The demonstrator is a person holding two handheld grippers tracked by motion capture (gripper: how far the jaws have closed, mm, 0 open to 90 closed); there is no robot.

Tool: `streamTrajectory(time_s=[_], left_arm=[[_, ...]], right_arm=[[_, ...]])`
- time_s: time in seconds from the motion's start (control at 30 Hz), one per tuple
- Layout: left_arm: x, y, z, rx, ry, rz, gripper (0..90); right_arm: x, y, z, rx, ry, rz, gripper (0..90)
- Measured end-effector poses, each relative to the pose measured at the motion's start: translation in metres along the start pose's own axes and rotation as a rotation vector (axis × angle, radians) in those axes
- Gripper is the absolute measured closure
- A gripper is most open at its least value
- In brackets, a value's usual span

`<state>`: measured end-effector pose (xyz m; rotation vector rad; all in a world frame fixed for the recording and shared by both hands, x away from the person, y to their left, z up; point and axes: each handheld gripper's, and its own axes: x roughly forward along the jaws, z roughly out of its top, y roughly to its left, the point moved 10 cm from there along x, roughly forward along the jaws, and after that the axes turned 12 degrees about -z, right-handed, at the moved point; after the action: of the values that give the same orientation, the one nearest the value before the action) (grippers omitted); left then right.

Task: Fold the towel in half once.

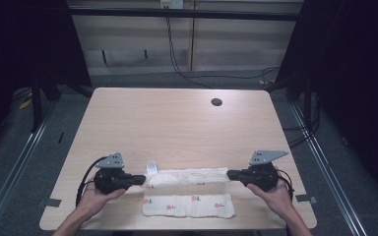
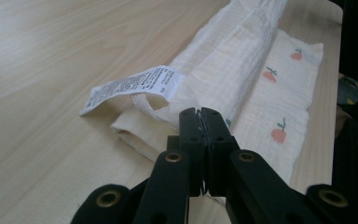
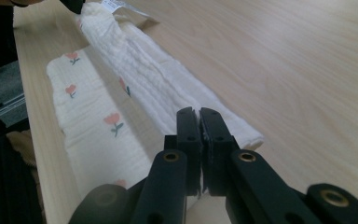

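- A light wooden table (image 1: 177, 118) is seen from the high view, with a round cable hole (image 1: 216, 102) near its far right corner.
- A cream cloth (image 1: 189, 191) printed with small red flowers is laid near the table's front edge, partly folded: its far portion is doubled over into a thick band, while the near portion lies flat. Its long axis runs left to right, from one gripper to the other.
- The left gripper (image 1: 141, 179) is held at the cloth's left end and the right gripper (image 1: 230, 174) at its right end, so each hand is nearest its own end of the folded band.
- In both gripper views the jaws are seen pressed together on the thick band's end, so each end is judged to be pinched; the coming move would be carried along the cloth's short axis.
- A white care label (image 2: 133, 86) sticks out just beside the left gripper's tips.
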<state>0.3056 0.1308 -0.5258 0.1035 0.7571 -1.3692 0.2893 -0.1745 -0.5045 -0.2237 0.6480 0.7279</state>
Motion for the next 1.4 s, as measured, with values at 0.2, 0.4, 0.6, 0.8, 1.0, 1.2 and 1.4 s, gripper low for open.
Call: streamTrajectory(time_s=[0.2,0.4,0.6,0.8,1.0,1.2,1.4], left_arm=[[0.01,-0.002,-0.012,0.012,0.065,0.002,88.5],[0.015,-0.008,-0.022,0.022,0.094,-0.025,87.3],[0.019,-0.012,-0.031,0.028,0.134,-0.043,82.3],[0.017,-0.02,-0.035,0.037,0.146,-0.054,74.8],[0.008,-0.025,-0.034,0.023,0.115,-0.071,68.3],[-0.001,-0.022,-0.038,0.004,0.11,-0.037,67.3],[-0.006,-0.013,-0.028,-0.002,0.069,-0.007,68.0]], right_arm=[[0.005,0.011,-0.022,-0.02,0.056,0.007,87.1],[0.015,0.022,-0.041,-0.024,0.122,0.043,86.1],[0.016,0.029,-0.054,-0.046,0.161,0.044,81.4],[0.01,0.032,-0.063,-0.033,0.182,0.034,72.5],[0.006,0.034,-0.065,-0.019,0.173,0.04,65.4],[-0.001,0.031,-0.063,0.002,0.164,0.012,57.1],[0.001,0.019,-0.049,0.037,0.117,-0.032,55.4]])
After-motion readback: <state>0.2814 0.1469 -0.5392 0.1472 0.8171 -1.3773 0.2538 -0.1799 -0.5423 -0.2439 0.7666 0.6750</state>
